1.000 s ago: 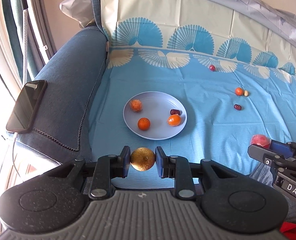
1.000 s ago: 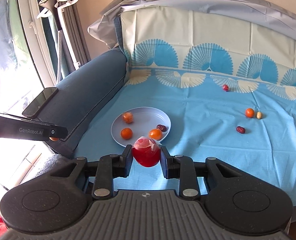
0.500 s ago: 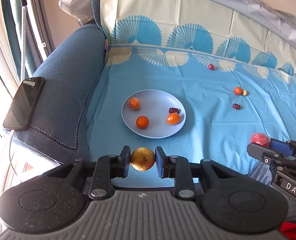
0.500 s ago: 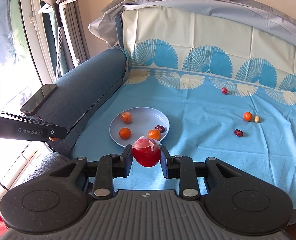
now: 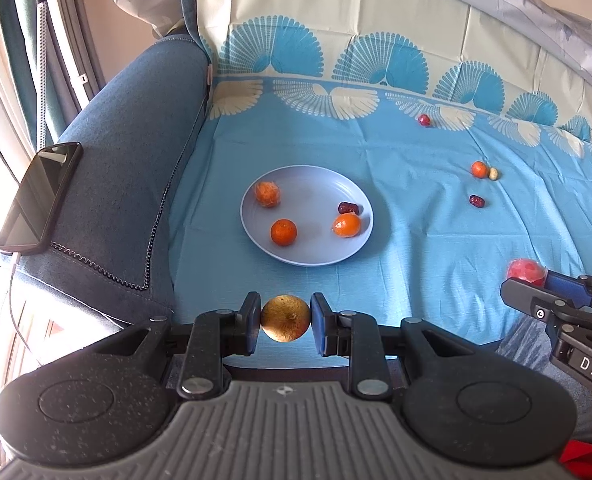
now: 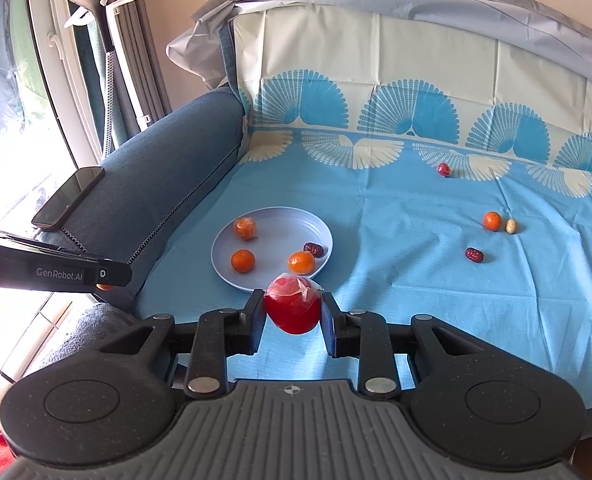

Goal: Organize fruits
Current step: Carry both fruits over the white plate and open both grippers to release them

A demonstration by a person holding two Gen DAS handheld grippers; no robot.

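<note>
The left gripper (image 5: 285, 324) is held level over the near edge of the blue cloth (image 5: 416, 240), its jaws pinching a round golden-brown fruit (image 5: 285, 323) with a speckled skin and a small stem dimple. The right gripper (image 6: 293, 312) is also level, its jaws clamped on a glossy red fruit (image 6: 293, 309) with clear wrap crumpled over its top.

At 12 o'clock from both held fruits lies the pale blue plate (image 5: 316, 184). On it, a wrapped peeled orange (image 5: 267, 193) sits at 10 o'clock, a small orange (image 5: 283, 232) at 7, a wrapped orange (image 5: 347, 225) at 4 and a dark red date (image 5: 348, 208) touching it at 3.

Off at 2 o'clock on the cloth lie another orange (image 5: 479, 169) beside a pale nut (image 5: 493, 173), a second date (image 5: 476, 201) and a small red fruit (image 5: 424, 120). A phone (image 5: 39, 198) rests on the sofa arm (image 5: 127, 152) at 9 o'clock.
</note>
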